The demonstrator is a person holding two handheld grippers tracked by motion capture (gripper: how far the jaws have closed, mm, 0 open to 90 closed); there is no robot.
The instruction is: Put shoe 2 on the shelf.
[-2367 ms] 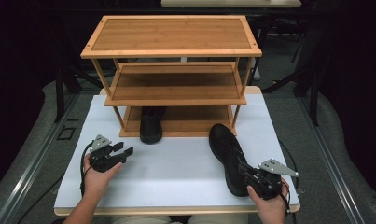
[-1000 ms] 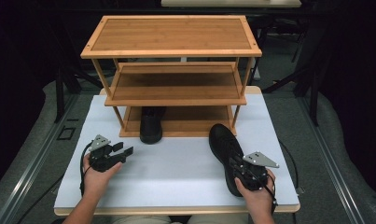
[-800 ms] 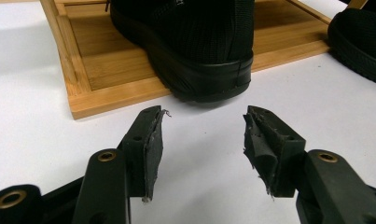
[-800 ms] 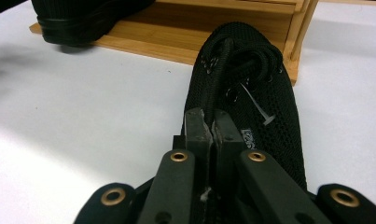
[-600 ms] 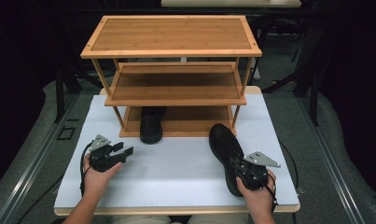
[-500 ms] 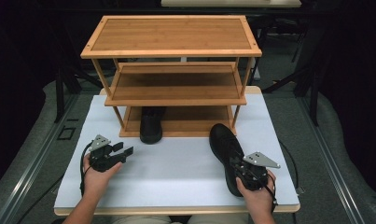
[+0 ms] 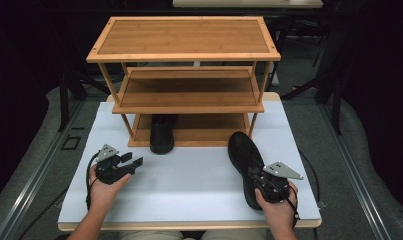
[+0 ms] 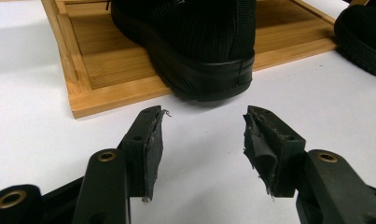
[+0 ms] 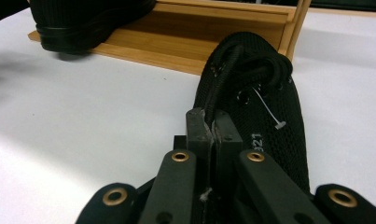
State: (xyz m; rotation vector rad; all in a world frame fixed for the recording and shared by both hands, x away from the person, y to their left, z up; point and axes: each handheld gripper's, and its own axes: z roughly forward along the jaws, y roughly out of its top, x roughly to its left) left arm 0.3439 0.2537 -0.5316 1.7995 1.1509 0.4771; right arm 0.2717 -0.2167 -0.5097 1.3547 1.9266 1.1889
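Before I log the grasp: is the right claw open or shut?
Shut: in the right gripper view the right claw has its jaws pressed together, pinching the black shoe at its collar.

high view: fixed above person's side, faces forward and down over white tabletop (image 7: 199,190), three-tier bamboo shoe rack (image 7: 184,37) far off. left gripper view: low, close, along parted jaws toward black knit shoe (image 8: 195,42) on rack's bottom shelf. right gripper view: low, very close over second black mesh shoe (image 9: 265,116). all share rack's bottom shelf, both shoes.
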